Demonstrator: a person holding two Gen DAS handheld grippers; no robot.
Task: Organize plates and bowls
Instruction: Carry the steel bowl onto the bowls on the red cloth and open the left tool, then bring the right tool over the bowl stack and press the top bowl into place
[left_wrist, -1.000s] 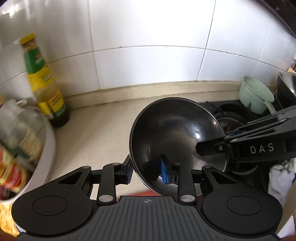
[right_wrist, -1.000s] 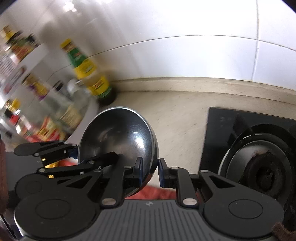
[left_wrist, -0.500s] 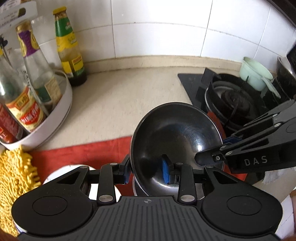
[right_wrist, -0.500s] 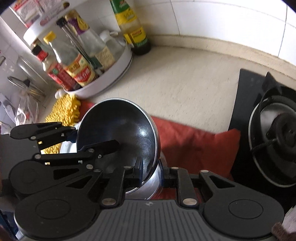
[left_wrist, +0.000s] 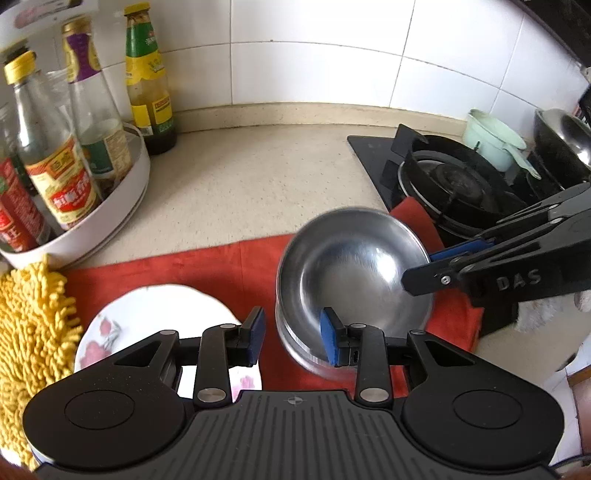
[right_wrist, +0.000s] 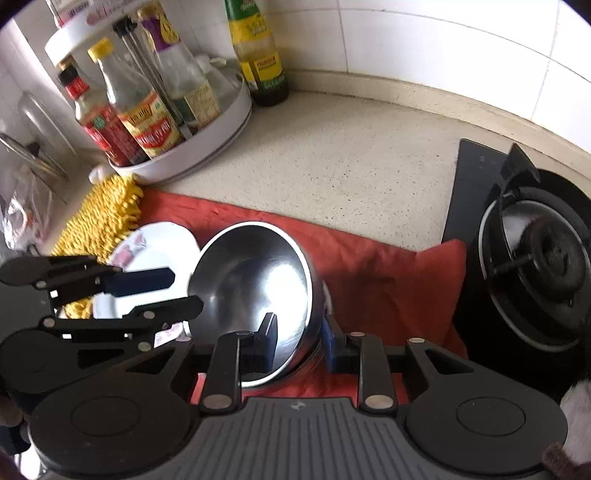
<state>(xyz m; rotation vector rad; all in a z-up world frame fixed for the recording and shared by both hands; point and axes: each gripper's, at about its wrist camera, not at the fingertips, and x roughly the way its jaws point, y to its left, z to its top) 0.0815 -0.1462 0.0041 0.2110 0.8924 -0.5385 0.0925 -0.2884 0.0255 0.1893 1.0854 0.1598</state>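
The bowl is sitting tilted on another bowl on the red cloth, near the bench's front edge, probably to stack them. The right gripper is pinching its rim. The left gripper is hanging wide open beside the plate.

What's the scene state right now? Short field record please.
top bowl: steel bowl, tilted, motion-blurred, sitting in a second steel bowl
left tongs: open, bowl rim between the pads, not clamped
right tongs: straddling the opposite rim, one finger inside, one outside; grip unclear
plate: white floral plate, to the left of the bowls
surface: red cloth under the bowls and plate
nearby: yellow chenille cloth, white bottle tray, gas burner
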